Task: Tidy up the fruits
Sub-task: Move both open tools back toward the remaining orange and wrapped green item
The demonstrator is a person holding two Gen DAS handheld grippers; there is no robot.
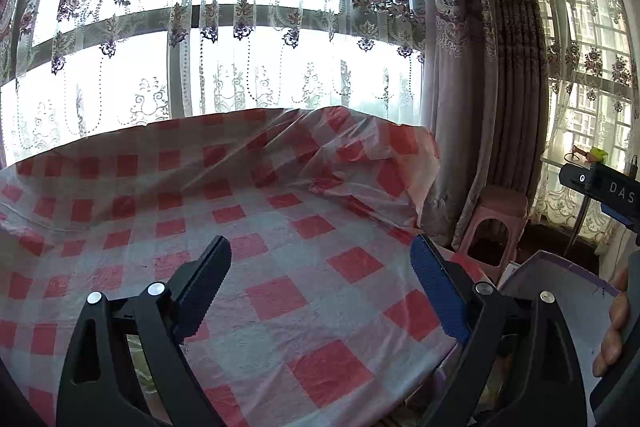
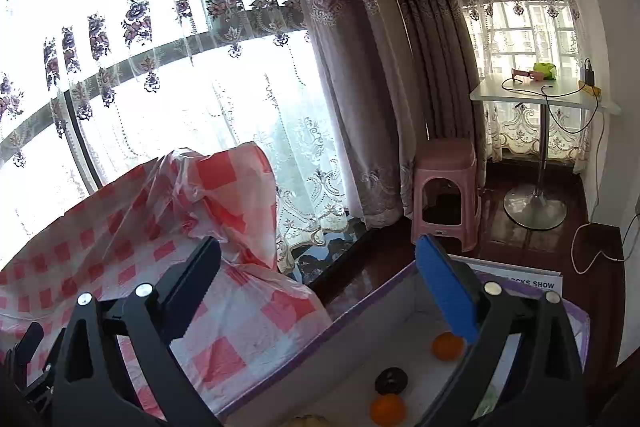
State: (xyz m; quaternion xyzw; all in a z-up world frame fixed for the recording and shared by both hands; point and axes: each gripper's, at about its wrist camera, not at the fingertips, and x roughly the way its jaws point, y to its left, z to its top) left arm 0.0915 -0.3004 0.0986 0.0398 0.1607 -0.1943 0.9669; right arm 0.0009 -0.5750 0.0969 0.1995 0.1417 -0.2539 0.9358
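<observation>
In the right wrist view, a shallow box with a purple rim (image 2: pixel 404 343) lies below the table's right edge. It holds two oranges (image 2: pixel 448 345) (image 2: pixel 387 409) and a dark round piece (image 2: pixel 391 381). My right gripper (image 2: pixel 320 291) hangs above the box and the table corner, open, with nothing between its fingers. My left gripper (image 1: pixel 320 267) is open and empty over the red-checked tablecloth (image 1: pixel 280 299). No fruit shows in the left wrist view. The box's corner (image 1: pixel 560 275) appears there at the right, beside a person's fingers (image 1: pixel 616 327).
The plastic tablecloth bunches up at the table's far right corner (image 2: pixel 224 187). Lace and heavy curtains (image 2: pixel 360 107) hang behind the table. A pink stool (image 2: pixel 446 187) stands on the dark floor. A small white pedestal table (image 2: pixel 540 95) carries cables and a green item.
</observation>
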